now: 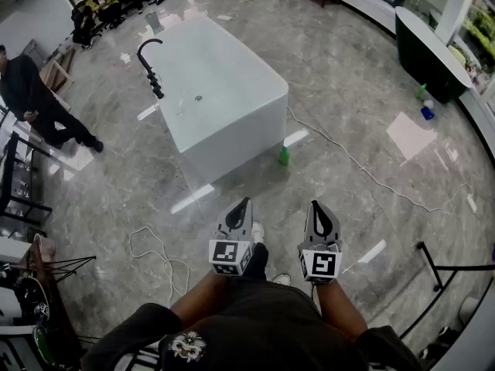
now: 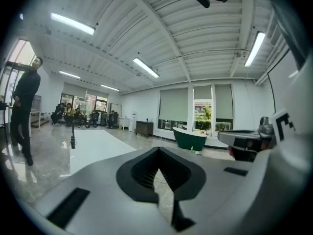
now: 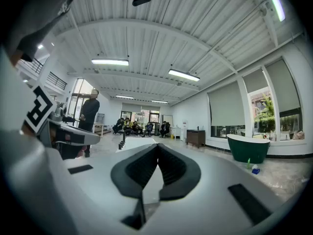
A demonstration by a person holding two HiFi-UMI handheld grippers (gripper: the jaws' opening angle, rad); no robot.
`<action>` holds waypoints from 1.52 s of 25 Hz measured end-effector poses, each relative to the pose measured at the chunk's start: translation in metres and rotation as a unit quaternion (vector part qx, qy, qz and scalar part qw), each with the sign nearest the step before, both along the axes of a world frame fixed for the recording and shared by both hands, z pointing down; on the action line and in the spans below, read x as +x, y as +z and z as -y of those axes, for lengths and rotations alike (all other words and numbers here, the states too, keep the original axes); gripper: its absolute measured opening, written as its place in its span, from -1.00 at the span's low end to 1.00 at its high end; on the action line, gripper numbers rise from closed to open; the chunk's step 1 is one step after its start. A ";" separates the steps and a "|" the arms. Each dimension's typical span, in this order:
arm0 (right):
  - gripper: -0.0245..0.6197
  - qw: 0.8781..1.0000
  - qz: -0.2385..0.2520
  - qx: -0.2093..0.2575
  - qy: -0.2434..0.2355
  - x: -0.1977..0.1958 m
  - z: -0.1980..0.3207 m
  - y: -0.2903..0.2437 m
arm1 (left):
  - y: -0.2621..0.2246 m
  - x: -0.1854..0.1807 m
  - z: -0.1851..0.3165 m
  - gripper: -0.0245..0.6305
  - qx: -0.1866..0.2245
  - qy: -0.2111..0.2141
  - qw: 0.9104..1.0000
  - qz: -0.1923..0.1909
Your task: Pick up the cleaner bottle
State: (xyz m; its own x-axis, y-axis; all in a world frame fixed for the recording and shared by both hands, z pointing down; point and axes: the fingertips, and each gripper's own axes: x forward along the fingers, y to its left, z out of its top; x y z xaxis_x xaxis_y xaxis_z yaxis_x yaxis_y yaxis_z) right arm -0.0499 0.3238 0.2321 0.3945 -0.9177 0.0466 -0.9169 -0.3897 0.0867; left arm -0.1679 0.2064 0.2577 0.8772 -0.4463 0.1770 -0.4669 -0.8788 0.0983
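**One cleaner bottle point(image 1: 284, 156) standing ahead, both tools shut**

Green bottle is sitting on the floor well ahead of both tips, roughly between them, just beside the white bathtub point(image 1: 232, 134) corner. Left gripper point(image 1: 244, 205) and right gripper point(image 1: 315, 207) are pointing forward, jaws together, gripping nothing.

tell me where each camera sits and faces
Head view: on the person's head, steeply down at white bathtub, green bottle; forearms, left hand-held gripper, right hand-held gripper show.
Left gripper view: on that hand-held gripper, level across the room; own shut jaws show.
Right gripper view: likewise, on the right one.
Both gripper views share the dark green tub.
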 end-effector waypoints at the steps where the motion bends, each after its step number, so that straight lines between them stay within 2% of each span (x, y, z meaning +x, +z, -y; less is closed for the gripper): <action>1: -0.87 1.000 -0.001 -0.003 0.002 0.008 0.010 0.001 | 0.002 0.006 0.011 -0.91 -0.004 -0.001 1.000 0.000; 5: -0.88 1.000 -0.001 -0.010 0.004 0.038 0.058 0.003 | 0.006 0.030 0.061 -0.91 -0.017 -0.005 1.000 0.001; 11: -0.88 1.000 0.001 -0.011 0.003 0.077 0.146 -0.004 | 0.002 0.064 0.142 -0.91 -0.005 0.004 1.000 0.002; 16: -0.88 1.000 -0.002 -0.016 -0.006 0.099 0.201 -0.006 | 0.003 0.080 0.199 -0.91 -0.020 -0.011 1.000 -0.007; 23: -0.88 0.998 -0.006 -0.030 -0.051 0.113 0.266 0.008 | 0.007 0.104 0.256 -0.91 -0.012 -0.041 0.999 -0.022; 27: -0.88 0.995 -0.007 -0.030 -0.090 0.131 0.296 0.011 | 0.007 0.124 0.274 -0.91 -0.007 -0.064 0.998 -0.014; 30: -0.88 0.992 0.001 -0.030 -0.119 0.154 0.310 0.016 | 0.003 0.144 0.282 -0.91 -0.016 -0.097 0.995 -0.001; 34: -0.87 0.988 0.000 -0.026 -0.155 0.192 0.332 0.025 | 0.009 0.163 0.298 -0.91 -0.039 -0.184 0.982 -0.018; 36: -0.88 0.982 -0.019 -0.026 -0.185 0.201 0.348 0.029 | 0.017 0.170 0.302 -0.91 -0.030 -0.216 0.976 -0.011; 38: -0.87 0.976 -0.029 -0.022 -0.213 0.206 0.361 0.033 | 0.024 0.177 0.305 -0.91 -0.004 -0.234 0.972 0.005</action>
State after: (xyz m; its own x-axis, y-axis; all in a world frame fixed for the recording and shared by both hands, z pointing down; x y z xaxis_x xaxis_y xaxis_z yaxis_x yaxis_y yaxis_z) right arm 0.1563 -0.0372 0.2649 -0.0198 -0.9967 0.0786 -0.9880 0.0315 0.1510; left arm 0.0089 -0.0989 0.2815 0.5760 -0.7951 0.1897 -0.8169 -0.5684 0.0982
